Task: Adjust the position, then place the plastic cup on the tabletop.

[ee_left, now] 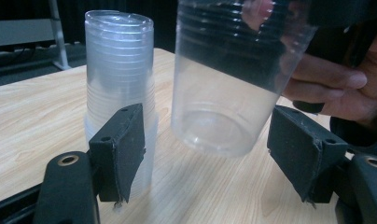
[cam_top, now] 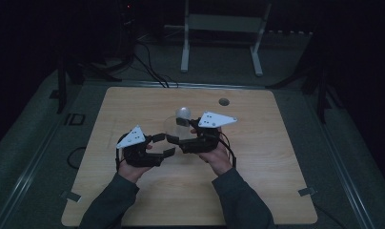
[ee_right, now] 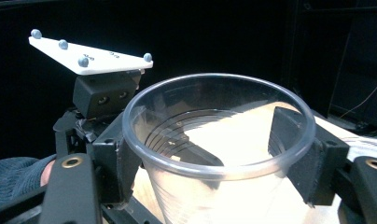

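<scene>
Our right gripper [ee_right: 214, 154] clamps a clear cup [ee_right: 219, 140] upright, mouth up, held above the desk [cam_top: 257, 157] near its middle. Our left gripper [ee_left: 210, 154] stands open with the cup's base between its pads, untouched. The stack of cups [ee_left: 119, 79] stands just beside, toward the far edge.

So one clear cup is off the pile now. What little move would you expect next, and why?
Probably the right gripper carries the single cup aside and sets it on the table. Its jaws press the cup just under the rim, while the left gripper stands open with its pads clear of the cup, beside the stack of cups.
</scene>
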